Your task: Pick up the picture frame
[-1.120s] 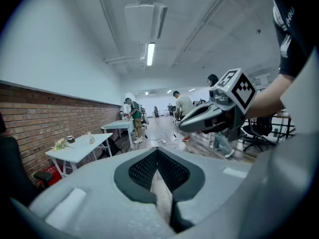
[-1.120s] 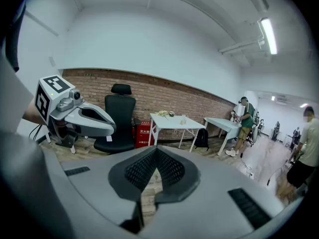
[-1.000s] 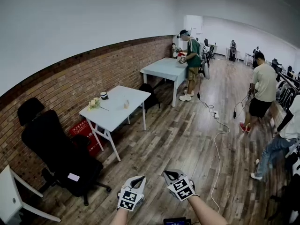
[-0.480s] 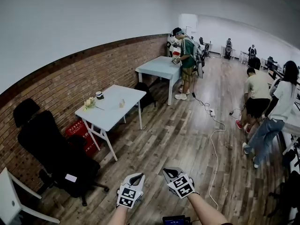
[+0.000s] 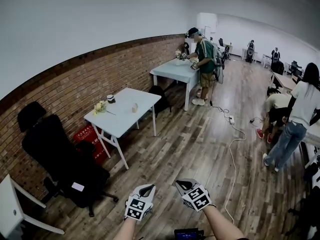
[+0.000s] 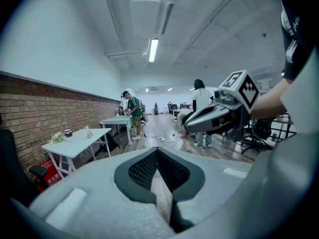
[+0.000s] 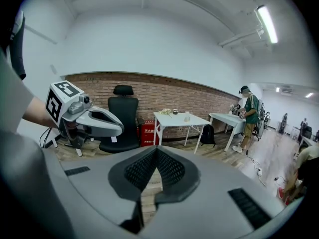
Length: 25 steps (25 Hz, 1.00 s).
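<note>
In the head view, we are holding the left gripper (image 5: 147, 189) and right gripper (image 5: 178, 185) low over the wooden floor (image 5: 200, 149). Both are well apart from the white table (image 5: 122, 121), where what may be the picture frame (image 5: 134, 109) is standing, too small to tell for sure. In the left gripper view, our jaws are pressing together on nothing. In the right gripper view, they are doing likewise.

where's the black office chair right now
In the head view the black office chair stands at the lower left by the brick wall, just left of the white table with the flowers.
</note>
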Each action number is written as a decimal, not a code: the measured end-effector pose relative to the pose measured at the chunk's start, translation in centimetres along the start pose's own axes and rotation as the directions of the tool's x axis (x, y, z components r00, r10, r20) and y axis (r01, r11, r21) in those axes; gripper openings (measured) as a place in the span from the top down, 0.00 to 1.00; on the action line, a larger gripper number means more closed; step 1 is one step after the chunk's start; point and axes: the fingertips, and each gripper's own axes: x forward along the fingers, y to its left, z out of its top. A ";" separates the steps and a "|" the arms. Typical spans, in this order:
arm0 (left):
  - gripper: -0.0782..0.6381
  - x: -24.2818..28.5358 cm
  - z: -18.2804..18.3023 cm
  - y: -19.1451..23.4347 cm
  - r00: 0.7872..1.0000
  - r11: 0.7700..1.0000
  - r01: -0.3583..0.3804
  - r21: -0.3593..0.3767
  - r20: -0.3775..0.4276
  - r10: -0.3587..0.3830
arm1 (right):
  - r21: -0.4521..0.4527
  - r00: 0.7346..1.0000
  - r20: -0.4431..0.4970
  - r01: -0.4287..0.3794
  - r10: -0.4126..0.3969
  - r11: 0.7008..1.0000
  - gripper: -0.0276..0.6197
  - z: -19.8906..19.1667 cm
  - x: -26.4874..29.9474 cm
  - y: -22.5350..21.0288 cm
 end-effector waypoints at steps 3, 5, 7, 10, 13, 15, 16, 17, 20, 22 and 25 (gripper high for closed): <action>0.88 0.1 0.8 -0.1 1.000 1.000 -0.002 -0.014 0.023 0.002 | -0.019 1.000 -0.014 -0.019 0.019 1.000 0.95 -0.2 0.1 -0.1; 0.88 0.2 1.1 0.0 0.999 1.000 -0.007 -0.027 0.036 0.008 | -0.028 0.999 -0.024 -0.024 0.024 0.999 0.95 -0.8 0.3 -0.4; 0.88 0.5 1.1 0.1 0.999 0.999 -0.015 -0.033 0.041 0.016 | -0.034 0.999 -0.024 -0.027 0.026 0.999 0.95 -1.1 0.5 -0.9; 0.88 1.2 1.3 -0.2 0.999 0.999 -0.013 -0.043 0.052 0.015 | -0.019 0.999 -0.013 -0.041 0.040 0.999 0.94 -1.1 0.4 -1.7; 0.88 2.4 1.5 -0.8 0.998 0.999 -0.007 -0.050 0.062 0.010 | -0.012 0.999 -0.015 -0.043 0.043 0.999 0.95 -1.5 0.0 -3.1; 0.88 3.3 1.7 -1.3 0.998 0.999 -0.003 -0.047 0.057 0.006 | -0.017 0.999 -0.018 -0.039 0.039 0.999 0.95 -1.9 -0.2 -4.3; 0.88 3.8 1.7 -1.6 0.998 0.999 -0.002 -0.046 0.055 0.004 | -0.018 0.999 -0.019 -0.039 0.038 0.999 0.95 -2.2 -0.4 -4.9; 0.88 4.2 1.9 -1.9 0.998 0.999 0.001 -0.049 0.055 0.001 | -0.014 0.999 -0.021 -0.040 0.040 0.999 0.94 -2.6 -0.6 -5.5; 0.88 5.4 2.1 -2.9 0.998 0.997 0.013 -0.075 0.061 -0.008 | 0.009 0.998 -0.033 -0.056 0.056 0.998 0.94 -4.0 -1.0 -7.0; 0.88 6.1 2.0 -3.3 0.999 0.997 0.006 -0.082 0.052 -0.002 | 0.023 0.997 -0.042 -0.065 0.066 0.998 0.94 -4.9 -1.1 -7.8; 0.88 7.3 1.4 -3.7 1.000 0.997 -0.010 -0.082 0.016 0.011 | 0.044 0.997 -0.053 -0.053 0.055 0.998 0.94 -5.8 -0.9 -9.3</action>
